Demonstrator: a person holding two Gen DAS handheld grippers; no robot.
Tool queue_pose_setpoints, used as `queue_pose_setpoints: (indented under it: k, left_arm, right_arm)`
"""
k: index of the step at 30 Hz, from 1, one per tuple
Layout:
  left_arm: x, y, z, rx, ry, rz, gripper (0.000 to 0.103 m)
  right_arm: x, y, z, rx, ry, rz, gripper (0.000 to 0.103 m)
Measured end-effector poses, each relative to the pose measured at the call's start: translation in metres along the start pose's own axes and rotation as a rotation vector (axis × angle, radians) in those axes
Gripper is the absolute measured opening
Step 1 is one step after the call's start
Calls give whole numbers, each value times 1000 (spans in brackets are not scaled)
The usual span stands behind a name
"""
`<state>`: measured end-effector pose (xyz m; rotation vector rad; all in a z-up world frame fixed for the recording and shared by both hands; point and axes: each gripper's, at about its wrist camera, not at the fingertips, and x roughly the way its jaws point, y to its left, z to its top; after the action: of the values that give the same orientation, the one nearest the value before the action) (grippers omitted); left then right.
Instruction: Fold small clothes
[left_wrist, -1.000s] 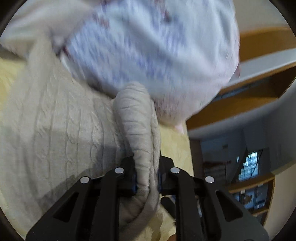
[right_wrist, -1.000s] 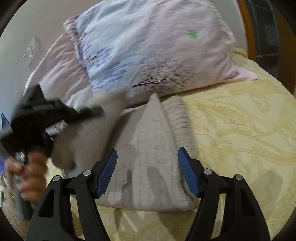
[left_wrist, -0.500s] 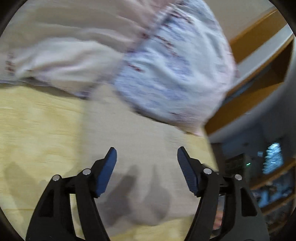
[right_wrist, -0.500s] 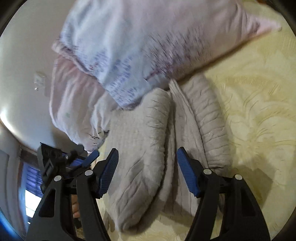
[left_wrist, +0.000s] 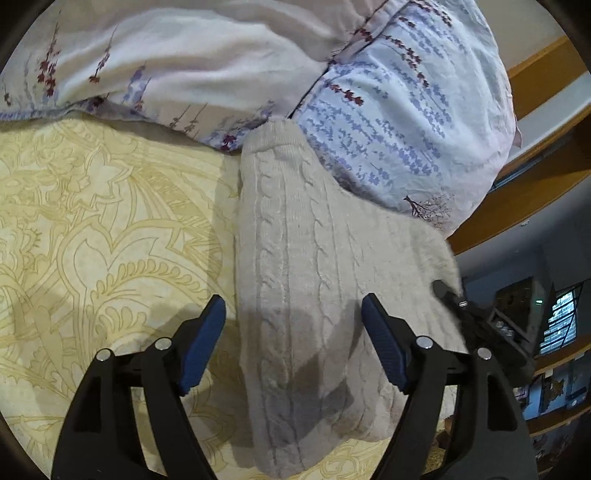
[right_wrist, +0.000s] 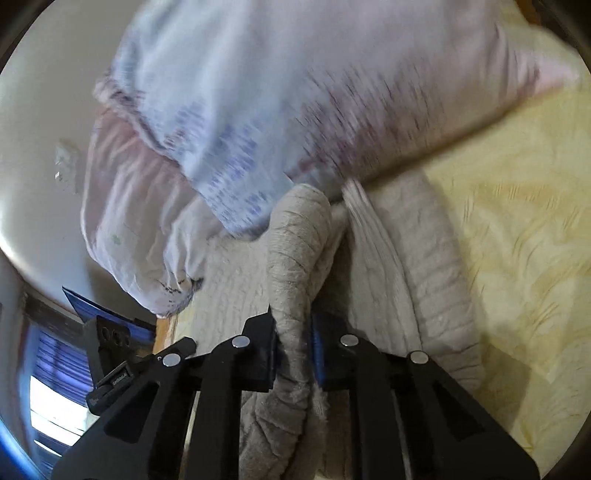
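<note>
while the left gripper (left_wrist: 291, 345) opens wide over the knit sweater (left_wrist: 306, 280), the right gripper (right_wrist: 293, 354) closes, pinching its sleeve (right_wrist: 295, 258).

Bedroom at home: floral pillows (left_wrist: 399, 122) on a yellow bedspread (left_wrist: 92, 229).

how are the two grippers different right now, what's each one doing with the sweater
The left gripper has its jaws spread and opening, poised over the flat cable-knit sweater without pinching it. The right gripper is closing, its pads pinching a bunched fold of the sweater. Both are black with blue pads and work the same garment.
</note>
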<state>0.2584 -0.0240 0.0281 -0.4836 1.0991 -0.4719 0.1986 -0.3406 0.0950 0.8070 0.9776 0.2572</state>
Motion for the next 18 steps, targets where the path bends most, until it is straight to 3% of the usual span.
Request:
queue_pose_setpoints:
  k: [6, 15, 18]
  left_arm:
    - [3, -13, -7, 42, 12, -12, 77]
    - [17, -28, -23, 73, 72, -46, 77]
    - [16, -27, -30, 72, 94, -65, 77]
  right_arm:
    - [-38, 6, 11, -73, -129, -81, 15]
    - [-27, -51, 15, 42, -82, -146, 16]
    - [-33, -63, 10, 99, -58, -148, 23]
